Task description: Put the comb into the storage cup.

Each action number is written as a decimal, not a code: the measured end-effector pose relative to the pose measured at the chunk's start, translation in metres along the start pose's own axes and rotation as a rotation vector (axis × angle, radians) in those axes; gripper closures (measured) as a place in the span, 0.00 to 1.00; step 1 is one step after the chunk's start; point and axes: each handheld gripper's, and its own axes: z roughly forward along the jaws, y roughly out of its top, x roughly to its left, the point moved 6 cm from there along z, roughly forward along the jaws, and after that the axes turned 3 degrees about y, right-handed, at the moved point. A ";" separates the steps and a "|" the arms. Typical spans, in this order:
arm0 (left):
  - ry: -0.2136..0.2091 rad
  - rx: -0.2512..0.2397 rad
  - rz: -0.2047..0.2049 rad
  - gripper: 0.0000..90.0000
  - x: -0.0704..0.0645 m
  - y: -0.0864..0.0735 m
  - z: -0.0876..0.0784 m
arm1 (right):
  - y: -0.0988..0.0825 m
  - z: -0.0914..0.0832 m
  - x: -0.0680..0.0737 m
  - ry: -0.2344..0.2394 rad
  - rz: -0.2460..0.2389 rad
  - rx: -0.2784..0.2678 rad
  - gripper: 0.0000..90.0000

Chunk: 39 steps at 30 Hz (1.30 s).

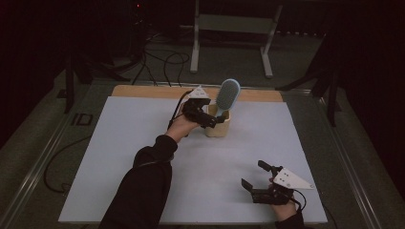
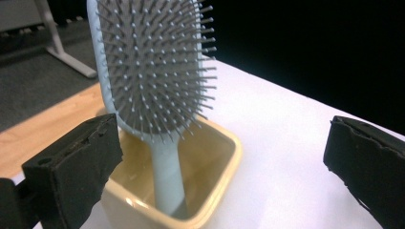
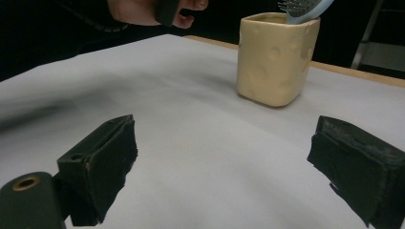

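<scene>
I'm seeing the hairbrush (image 1: pixel 227 96) standing handle-down in the cream cup (image 1: pixel 218 125), sitting at the far middle of the counter (image 1: pixel 119 157), head leaning toward the far side. The left tool (image 1: pixel 220 119) is sitting right at the cup's near-left side, jaws spread wide and holding nothing. In the left gripper view the brush (image 2: pixel 157 71) is rising between the two black jaws, just beyond them; the left jaw is overlapping the cup (image 2: pixel 224 157) rim, but I can't tell whether it's touching. The handle is going down into the cup, leaning against the far-left wall.

The right tool (image 1: pixel 254 177) is resting low near the counter's near-right corner, well apart from the cup, jaws wide open, gripping nothing. White sheet is running between its jaws in the right gripper view.

The left gripper view is giving me the bristles, grey pins on a pale blue frame, and the cup's inside. The right gripper view is giving me the cup (image 3: pixel 276 57) from outside: squarish, dimpled wall, brush head (image 3: pixel 305 8) poking out at the top edge, plus the person's left hand (image 3: pixel 148 10) hovering above the counter. The high view is showing the whole layout, both forearms coming in from the bottom, and the wooden strip (image 1: pixel 143 91) past the sheet's far edge.
</scene>
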 end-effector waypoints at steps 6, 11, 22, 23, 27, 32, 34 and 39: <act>0.007 0.013 0.011 0.00 0.001 -0.005 -0.011 | 0.000 0.001 0.001 0.003 0.000 0.004 0.09; 0.025 -0.004 0.014 0.00 0.004 -0.007 -0.023 | -0.001 0.002 0.000 0.000 -0.002 0.012 0.09; 0.048 -0.002 0.024 0.00 0.009 -0.017 -0.049 | -0.002 0.003 0.001 0.006 -0.001 0.015 0.09; 0.052 0.000 0.020 0.00 0.011 -0.020 -0.054 | -0.002 0.003 0.001 0.005 0.001 0.016 0.09; 0.062 0.005 0.019 0.00 0.015 -0.026 -0.064 | -0.002 0.004 0.002 0.006 0.000 0.019 0.09; 0.064 0.011 0.018 0.00 0.017 -0.032 -0.075 | -0.003 0.005 0.001 0.005 -0.004 0.027 0.09; 0.071 0.015 0.018 0.00 0.019 -0.036 -0.084 | -0.003 0.006 0.002 0.005 -0.003 0.028 0.09; 0.080 0.016 0.018 0.00 0.021 -0.041 -0.095 | -0.004 0.008 0.002 0.003 -0.006 0.032 0.09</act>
